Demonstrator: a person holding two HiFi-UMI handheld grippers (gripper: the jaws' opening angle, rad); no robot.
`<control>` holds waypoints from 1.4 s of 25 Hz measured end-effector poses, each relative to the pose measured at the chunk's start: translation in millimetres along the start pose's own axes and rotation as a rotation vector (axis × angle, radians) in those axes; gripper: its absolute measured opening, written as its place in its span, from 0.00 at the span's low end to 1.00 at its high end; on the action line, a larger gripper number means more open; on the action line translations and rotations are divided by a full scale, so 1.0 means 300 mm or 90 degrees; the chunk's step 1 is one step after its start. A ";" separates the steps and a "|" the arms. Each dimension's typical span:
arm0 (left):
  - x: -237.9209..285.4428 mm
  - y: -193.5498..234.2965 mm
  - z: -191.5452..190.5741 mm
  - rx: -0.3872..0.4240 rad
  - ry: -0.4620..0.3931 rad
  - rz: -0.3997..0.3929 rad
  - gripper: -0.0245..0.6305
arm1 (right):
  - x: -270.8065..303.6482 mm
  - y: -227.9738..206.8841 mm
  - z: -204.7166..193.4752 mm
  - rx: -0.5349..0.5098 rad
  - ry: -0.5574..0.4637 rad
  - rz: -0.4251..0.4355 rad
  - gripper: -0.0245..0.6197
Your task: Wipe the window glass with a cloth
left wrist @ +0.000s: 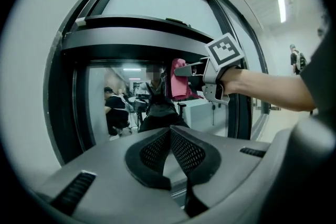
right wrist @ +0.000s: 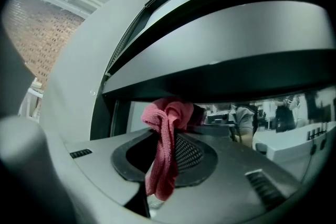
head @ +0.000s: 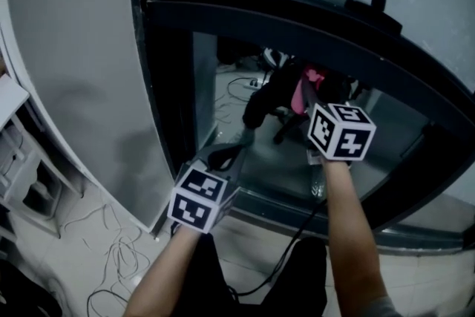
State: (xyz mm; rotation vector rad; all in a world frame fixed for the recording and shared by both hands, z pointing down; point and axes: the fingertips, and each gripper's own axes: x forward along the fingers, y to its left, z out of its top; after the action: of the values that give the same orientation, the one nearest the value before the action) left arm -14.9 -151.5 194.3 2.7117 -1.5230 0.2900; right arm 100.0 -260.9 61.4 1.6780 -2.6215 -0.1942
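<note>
A pink, bunched-up cloth point(right wrist: 164, 155) hangs limp from the right gripper point(right wrist: 169, 131), pinched between its jaws and held up at the far window glass point(head: 386, 137), while the left gripper point(left wrist: 169, 134), nearer and lower left, has its jaws closed together on nothing.

Floor point(head: 82, 223): pale tiles with faint joint lines, seen in the head view at lower left and again along the bottom right.
Thin cables point(head: 111, 252): loose pale loops lying straight on the tiles at lower left, near the foot of the wall.
White rack point(head: 26, 182): stands on the floor at the left edge, and only part of it is in view.
Grey wall point(head: 82, 70): meets the floor along a curved line, between the rack and the window.
Window frame point(head: 167, 159): dark, with its left upright coming down to the floor just beside the wall's foot.
Bottom rail point(head: 423, 237): grey, running just above the tiles at right.
</note>
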 end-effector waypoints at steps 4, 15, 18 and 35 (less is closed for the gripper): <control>-0.037 0.075 -0.026 -0.009 0.005 0.023 0.04 | 0.069 0.094 0.009 0.004 -0.002 0.029 0.14; -0.160 0.293 -0.087 -0.030 0.011 0.096 0.04 | 0.296 0.389 0.031 0.003 -0.012 0.111 0.14; -0.193 0.347 -0.109 -0.035 0.018 0.115 0.04 | 0.357 0.465 0.030 -0.001 -0.011 0.128 0.14; -0.347 0.584 -0.210 -0.060 0.051 0.190 0.04 | 0.638 0.842 0.045 -0.010 -0.016 0.209 0.14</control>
State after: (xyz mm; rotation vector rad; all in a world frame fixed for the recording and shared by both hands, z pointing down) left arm -225.8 -148.9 225.3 2.3690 -1.8635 0.3179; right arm -209.9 -328.7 68.6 1.2222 -2.8527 -0.2273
